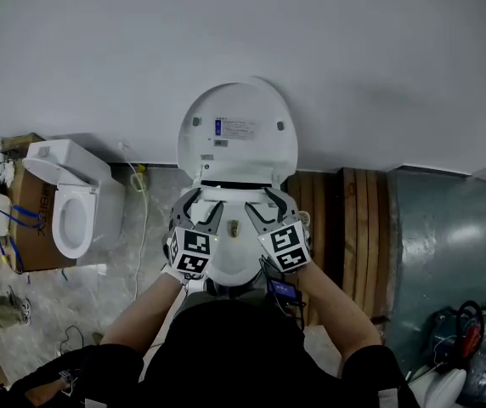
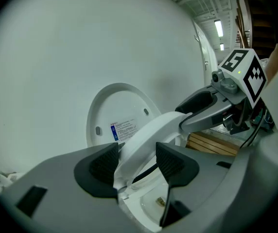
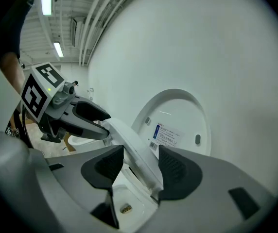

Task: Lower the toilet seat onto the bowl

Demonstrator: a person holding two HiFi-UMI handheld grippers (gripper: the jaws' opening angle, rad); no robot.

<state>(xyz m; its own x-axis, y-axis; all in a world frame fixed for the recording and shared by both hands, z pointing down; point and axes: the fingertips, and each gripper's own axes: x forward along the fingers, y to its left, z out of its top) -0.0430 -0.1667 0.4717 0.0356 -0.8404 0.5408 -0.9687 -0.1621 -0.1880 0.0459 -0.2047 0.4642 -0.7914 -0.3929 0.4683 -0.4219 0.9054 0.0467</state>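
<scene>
Far left: a brown cardboard box (image 1: 29, 219) stands on the grey, marble-patterned tiled floor (image 1: 132, 253). A second white toilet (image 1: 69, 206) is just beside it, with its lid up.
Wall: a plain white wall (image 1: 353, 49) runs behind everything.
Left gripper: the grey two-jaw left gripper (image 2: 135, 165) has its dark ribbed pads (image 2: 102, 166) closed on the left limb of the seat ring, one pad on each face.
Seat: the white plastic toilet seat (image 2: 148, 132) is between the two grippers. It is tilted, partway between the lid and the bowl, and does not rest on the rim.
Lid: the round white lid (image 1: 237, 130) stands upright against the wall, with a printed label on its inner face.
Bowl: the white ceramic bowl (image 2: 148, 203) is open beneath the seat. A small brownish thing lies at its bottom, too small to identify.
Right gripper: the matching right gripper (image 3: 141, 165) is clamped on the seat's right limb in the same way.
Right side: brown wooden planks (image 1: 353, 228) lean beside the toilet. Past them is a blue-grey panel (image 1: 447, 245).
</scene>
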